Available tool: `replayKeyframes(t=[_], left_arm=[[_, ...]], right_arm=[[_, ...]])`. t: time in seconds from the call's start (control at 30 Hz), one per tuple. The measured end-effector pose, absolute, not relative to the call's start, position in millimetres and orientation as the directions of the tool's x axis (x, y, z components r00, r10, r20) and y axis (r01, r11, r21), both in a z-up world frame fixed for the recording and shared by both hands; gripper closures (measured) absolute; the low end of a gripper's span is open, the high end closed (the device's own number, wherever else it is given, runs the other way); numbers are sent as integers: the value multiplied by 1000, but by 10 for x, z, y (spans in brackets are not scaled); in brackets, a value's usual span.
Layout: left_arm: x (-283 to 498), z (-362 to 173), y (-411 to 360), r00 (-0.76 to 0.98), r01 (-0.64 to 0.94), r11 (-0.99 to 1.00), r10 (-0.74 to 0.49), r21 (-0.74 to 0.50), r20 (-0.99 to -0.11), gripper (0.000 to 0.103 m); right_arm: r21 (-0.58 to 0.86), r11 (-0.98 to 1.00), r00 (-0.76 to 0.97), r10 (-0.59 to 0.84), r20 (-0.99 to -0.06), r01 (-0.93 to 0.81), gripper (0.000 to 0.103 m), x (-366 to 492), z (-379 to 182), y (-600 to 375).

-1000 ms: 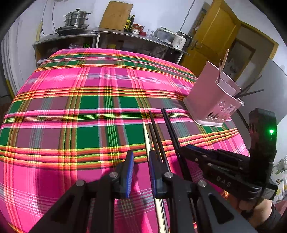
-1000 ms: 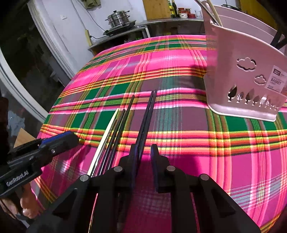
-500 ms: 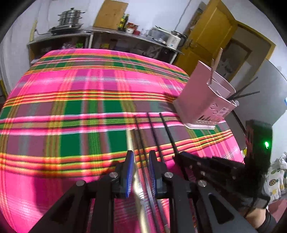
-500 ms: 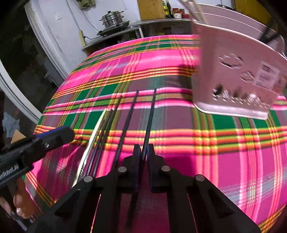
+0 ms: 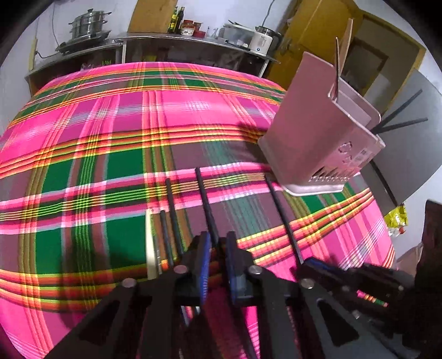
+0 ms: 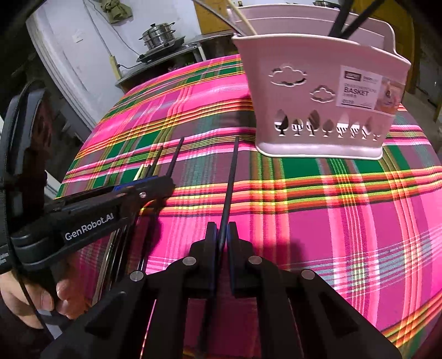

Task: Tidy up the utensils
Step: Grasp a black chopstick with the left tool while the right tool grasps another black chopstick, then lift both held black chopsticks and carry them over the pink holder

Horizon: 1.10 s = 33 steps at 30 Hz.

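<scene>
A black chopstick (image 5: 205, 198) runs up between my left gripper's (image 5: 218, 248) blue pads, whose jaws are closing onto it. Left of it on the plaid cloth lie a pale chopstick (image 5: 149, 240) and two more black ones (image 5: 172, 210). My right gripper (image 6: 221, 237) is shut on another black chopstick (image 6: 230, 176) that points toward the pink basket (image 6: 317, 91). The basket stands upright at the right, holding black and wooden chopsticks. In the left wrist view the right gripper (image 5: 309, 263) sits low at the right, and the basket (image 5: 312, 138) stands beyond it.
A person's hand (image 6: 55, 301) holds the left gripper (image 6: 165, 182) at the left. Behind the table a shelf carries a steel steamer pot (image 5: 88, 24), bottles and a white kettle (image 5: 262, 42). A yellow door (image 5: 317, 30) is at the back right. The plaid cloth (image 5: 124, 116) covers the table.
My left gripper shifted right from the pale chopstick to a black one and closed. My right gripper shut on its black chopstick and drew it rightward, away from the others.
</scene>
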<state>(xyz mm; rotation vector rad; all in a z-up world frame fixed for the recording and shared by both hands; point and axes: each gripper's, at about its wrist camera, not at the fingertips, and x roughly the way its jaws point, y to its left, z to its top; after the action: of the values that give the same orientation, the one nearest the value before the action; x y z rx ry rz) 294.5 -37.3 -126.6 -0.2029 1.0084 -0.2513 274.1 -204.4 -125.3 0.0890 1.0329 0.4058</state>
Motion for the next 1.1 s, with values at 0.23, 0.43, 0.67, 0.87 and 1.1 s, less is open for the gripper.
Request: replayKeyframes(t=[0.23, 0.43, 0.67, 0.87, 1.1], left_arm=[[2827, -1255, -218, 509, 99, 951, -301, -293, -806, 95], [2868, -1253, -195, 496, 77, 946, -310, -314, -811, 95], [3018, -1263, -227, 497, 57, 950, -294, -307, -817, 95], [3106, -1254, -292, 495, 70, 961, -267, -268, -827, 96], [3057, -1087, -308, 510, 103, 950, -304, -294, -804, 97]], right_arm=[[266, 920, 439, 374, -817, -289, 91, 2815, -1218, -2027], [254, 921, 440, 367, -820, -295, 90, 3005, -1220, -1937], [257, 920, 433, 369, -822, -295, 90, 3190, -1227, -1912], [251, 921, 428, 363, -827, -297, 96, 3279, -1230, -1872], [257, 915, 453, 381, -806, -311, 97, 3172, -1083, -1903]])
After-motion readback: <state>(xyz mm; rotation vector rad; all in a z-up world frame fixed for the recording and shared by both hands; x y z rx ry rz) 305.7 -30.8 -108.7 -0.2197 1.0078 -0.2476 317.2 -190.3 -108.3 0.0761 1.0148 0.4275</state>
